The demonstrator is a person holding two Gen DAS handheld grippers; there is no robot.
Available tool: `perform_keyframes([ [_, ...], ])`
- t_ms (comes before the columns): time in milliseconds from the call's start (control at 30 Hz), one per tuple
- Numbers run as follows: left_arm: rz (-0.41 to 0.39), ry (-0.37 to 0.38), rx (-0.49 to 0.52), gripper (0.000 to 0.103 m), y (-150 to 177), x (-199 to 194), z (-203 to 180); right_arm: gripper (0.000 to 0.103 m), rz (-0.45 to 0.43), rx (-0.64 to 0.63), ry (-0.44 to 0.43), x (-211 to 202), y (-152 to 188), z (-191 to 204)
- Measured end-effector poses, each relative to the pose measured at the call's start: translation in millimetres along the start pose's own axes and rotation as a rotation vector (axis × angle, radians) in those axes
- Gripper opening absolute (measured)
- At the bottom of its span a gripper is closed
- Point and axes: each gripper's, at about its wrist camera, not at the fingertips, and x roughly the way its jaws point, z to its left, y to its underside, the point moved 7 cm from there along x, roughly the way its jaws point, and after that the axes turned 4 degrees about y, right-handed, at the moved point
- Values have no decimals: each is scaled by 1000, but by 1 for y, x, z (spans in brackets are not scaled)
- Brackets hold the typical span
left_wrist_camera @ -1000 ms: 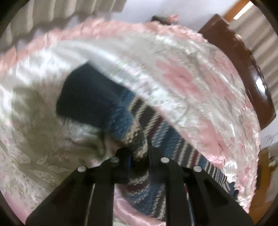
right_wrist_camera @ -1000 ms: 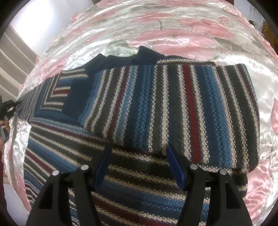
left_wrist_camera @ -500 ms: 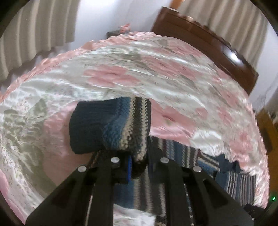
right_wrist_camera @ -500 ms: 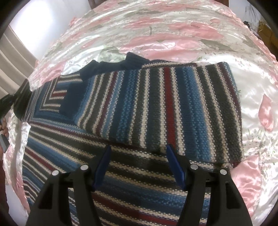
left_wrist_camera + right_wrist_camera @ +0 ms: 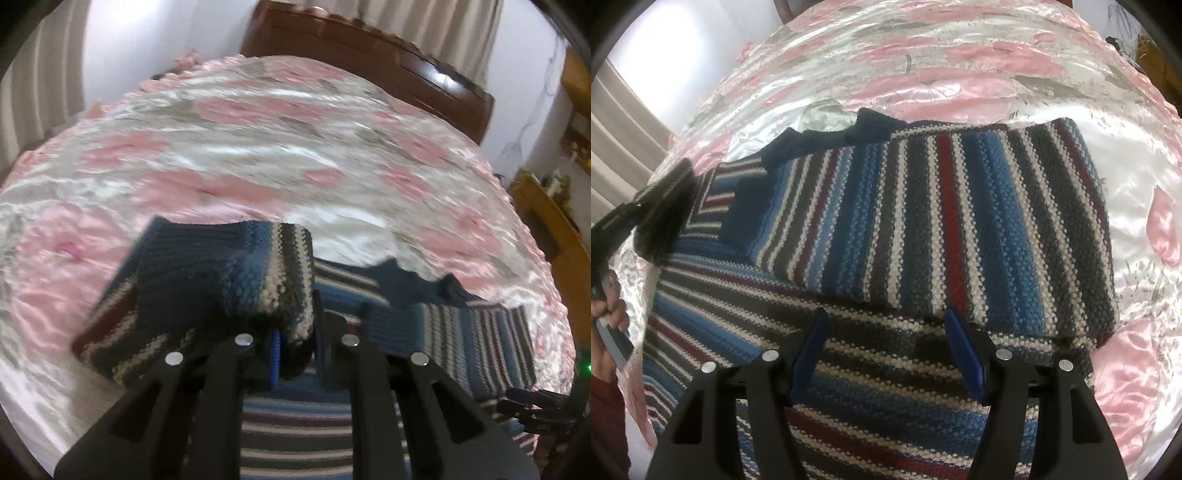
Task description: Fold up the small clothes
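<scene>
Striped sweater [image 5: 923, 229] on floral bedspread [image 5: 960, 66], left hand-held gripper [image 5: 295, 332] clenching its sleeve [image 5: 229, 280], right hand-held gripper [image 5: 886, 332] released

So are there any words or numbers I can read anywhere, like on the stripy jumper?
None can be read. The blue, red and cream striped knitted sweater shows only stripes, the pink flowered satin bedspread only flowers, and the black grippers carry no lettering.
</scene>
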Motion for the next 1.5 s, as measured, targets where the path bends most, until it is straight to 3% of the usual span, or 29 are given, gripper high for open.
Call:
perform_keyframes([
  [200, 75, 45, 16, 15, 28, 35, -44, 66, 5, 16, -2, 1, 3, -5],
  [267, 123, 57, 14, 22, 41, 51, -52, 67, 10, 23, -6, 3, 4, -6],
  [333, 196, 75, 12, 39, 57, 67, -56, 67, 21, 22, 6, 6, 5, -6],
  [400, 260, 77, 25, 39, 73, 77, -56, 67, 35, 18, 16, 8, 6, -5],
  [467, 267, 103, 41, 42, 77, 68, -53, 67, 46, 12, 26, 8, 5, -4],
  [600, 265, 273, -49, 61, 70, 13, -37, 67, 31, -32, 41, 0, -6, 15],
  [633, 244, 272, -48, 65, 66, 1, -30, 67, 25, -52, 34, -3, -13, 28],
  [733, 184, 135, -6, 68, 46, -19, 6, 67, 24, -101, -10, -5, -29, 70],
  [800, 203, -4, -5, 67, 31, -10, 38, 67, 24, -135, -23, -1, -39, 98],
  [967, 274, -129, -20, 63, 14, 25, 74, 67, 45, -228, -74, 21, -61, 177],
  [1133, 332, -109, -51, 64, 19, 41, 93, 67, 46, -315, -102, 43, -69, 232],
  [1233, 337, -81, -76, 65, 23, 48, 101, 66, 49, -373, -65, 59, -71, 253],
  [1300, 329, -65, -76, 67, 25, 47, 100, 51, 42, -430, -20, 73, -71, 263],
  [1333, 328, -61, -74, 69, 26, 47, 101, 33, 47, -444, -3, 78, -71, 265],
  [1400, 327, -55, -65, 69, 27, 47, 100, 26, 46, -445, 13, 85, -72, 262],
  [1500, 321, -55, -60, 70, 28, 46, 99, 17, 17, -371, -68, 74, -76, 250],
])
